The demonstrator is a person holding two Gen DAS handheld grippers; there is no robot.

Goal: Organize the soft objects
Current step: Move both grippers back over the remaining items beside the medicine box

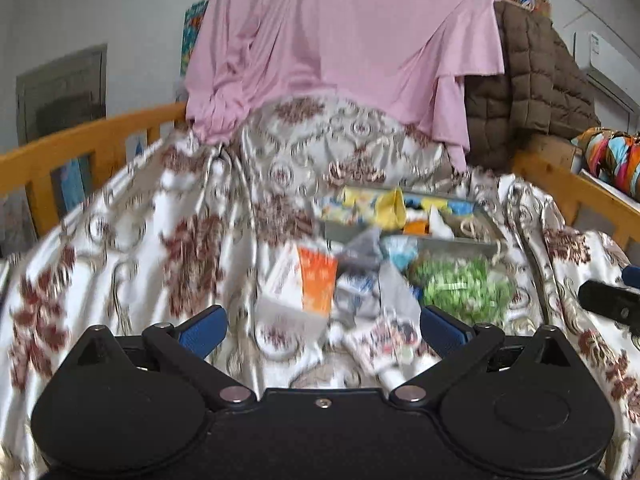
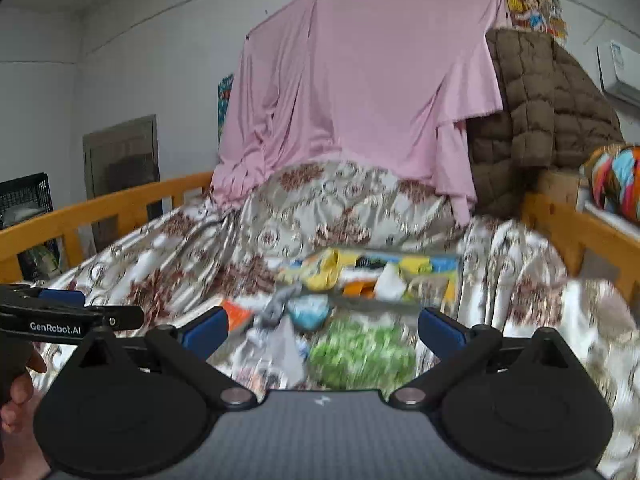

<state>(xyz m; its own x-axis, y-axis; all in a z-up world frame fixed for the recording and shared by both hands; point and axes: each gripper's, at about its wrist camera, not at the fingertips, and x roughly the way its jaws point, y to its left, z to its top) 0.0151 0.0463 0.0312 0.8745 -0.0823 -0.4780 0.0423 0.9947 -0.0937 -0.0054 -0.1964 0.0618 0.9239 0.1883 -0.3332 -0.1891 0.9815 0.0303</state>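
A heap of small soft items lies on the floral bedspread [image 1: 120, 248]: an orange-and-white cloth [image 1: 316, 284], grey cloths [image 1: 360, 256], a light blue piece [image 1: 400, 250] and a green fuzzy bundle [image 1: 464, 284]. Behind them stands a shallow grey tray [image 1: 440, 242] holding yellow, orange and white items [image 1: 390, 208]. My left gripper [image 1: 322, 326] is open and empty just before the heap. My right gripper [image 2: 322, 328] is open and empty over the green bundle [image 2: 360, 350] and the blue piece [image 2: 310, 312]. Both views are blurred.
Orange wooden bed rails [image 1: 80, 148] run along both sides [image 2: 580, 232]. A pink sheet [image 2: 360, 92] hangs at the back over a floral pillow [image 2: 340, 208]. A brown quilted jacket [image 2: 536, 120] and a colourful bundle [image 2: 616, 180] sit at the right.
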